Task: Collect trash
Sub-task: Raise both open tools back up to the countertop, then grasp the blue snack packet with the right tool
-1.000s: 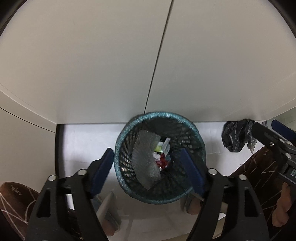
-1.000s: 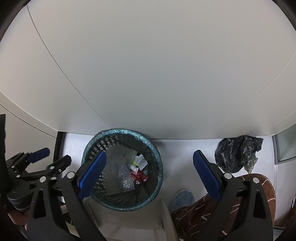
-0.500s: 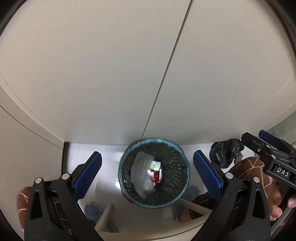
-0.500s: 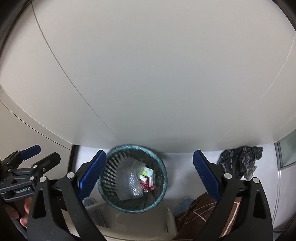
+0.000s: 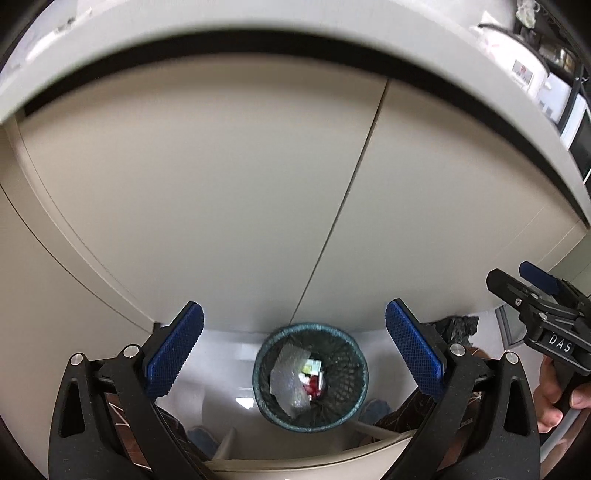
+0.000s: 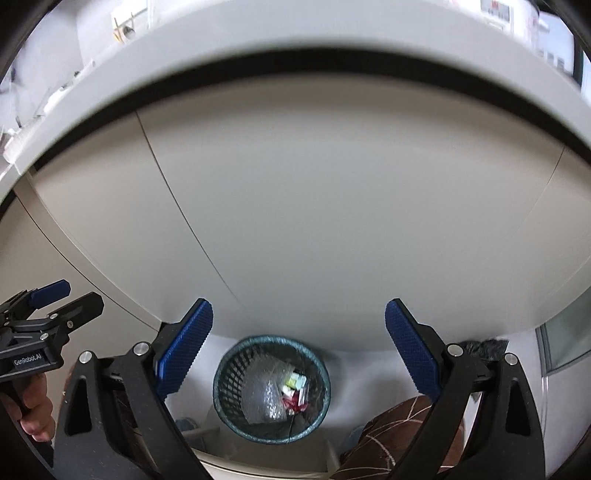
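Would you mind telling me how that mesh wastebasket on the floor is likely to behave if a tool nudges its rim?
The mesh wastebasket looks light: open wire mesh holding only bubble wrap and small wrappers. It would probably slide or tip rather than resist. The mesh should stay fairly stiff.

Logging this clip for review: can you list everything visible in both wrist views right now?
Mesh waste bin: one, teal-rimmed black, on the floor below both grippers.
Bubble wrap: one sheet, clear, inside the bin.
Small packaging scraps: a few, white, green and red, inside the bin.
Crumpled bag: one, black, on the floor right of the bin.
Cabinet doors: beige, behind the bin.
Countertop edge: white, above.
Left gripper: open, empty.
Right gripper: open, empty.
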`<control>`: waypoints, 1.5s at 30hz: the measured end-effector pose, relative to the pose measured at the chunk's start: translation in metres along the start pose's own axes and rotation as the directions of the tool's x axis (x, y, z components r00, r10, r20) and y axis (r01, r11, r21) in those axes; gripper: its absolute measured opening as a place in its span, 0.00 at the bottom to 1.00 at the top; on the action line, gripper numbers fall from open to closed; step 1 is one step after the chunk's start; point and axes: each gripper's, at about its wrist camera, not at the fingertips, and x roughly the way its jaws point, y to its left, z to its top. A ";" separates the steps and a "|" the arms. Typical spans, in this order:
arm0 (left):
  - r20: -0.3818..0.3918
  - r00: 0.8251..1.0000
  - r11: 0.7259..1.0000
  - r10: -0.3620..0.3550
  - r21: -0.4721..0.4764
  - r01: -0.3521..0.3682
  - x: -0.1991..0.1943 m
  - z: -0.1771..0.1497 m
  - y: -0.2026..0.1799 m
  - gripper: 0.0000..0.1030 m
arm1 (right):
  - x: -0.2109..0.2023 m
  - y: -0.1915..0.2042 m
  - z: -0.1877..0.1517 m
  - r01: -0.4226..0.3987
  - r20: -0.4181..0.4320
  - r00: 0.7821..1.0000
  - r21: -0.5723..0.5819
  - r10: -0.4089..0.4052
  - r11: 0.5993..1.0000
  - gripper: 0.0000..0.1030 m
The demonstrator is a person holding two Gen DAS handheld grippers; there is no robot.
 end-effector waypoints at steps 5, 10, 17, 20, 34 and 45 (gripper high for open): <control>0.056 0.998 1.000 0.002 0.023 -0.003 -0.036 0.019 -0.009 0.94 | -0.035 0.006 0.025 -0.015 0.064 0.998 -0.015 0.016 1.000 0.88; 0.110 0.994 0.999 0.016 0.033 -0.020 -0.071 0.045 -0.013 0.94 | -0.066 0.011 0.057 -0.030 0.125 0.992 -0.022 0.032 0.999 0.88; 0.176 0.983 0.998 0.048 0.028 -0.054 -0.110 0.089 -0.013 0.94 | -0.106 0.022 0.111 -0.046 0.176 0.983 -0.030 0.051 0.998 0.88; 0.186 0.981 0.998 0.056 0.016 -0.060 -0.121 0.110 -0.009 0.94 | -0.114 0.026 0.135 -0.047 0.181 0.982 -0.024 0.050 0.999 0.88; 0.187 0.977 0.994 0.105 -0.028 -0.102 -0.121 0.194 0.009 0.94 | -0.078 0.034 0.244 -0.080 0.077 0.994 0.099 0.073 0.992 0.88; 0.164 0.978 0.992 0.129 -0.010 -0.129 -0.076 0.258 0.032 0.94 | 0.013 0.040 0.324 -0.029 -0.052 0.998 0.202 0.040 0.979 0.88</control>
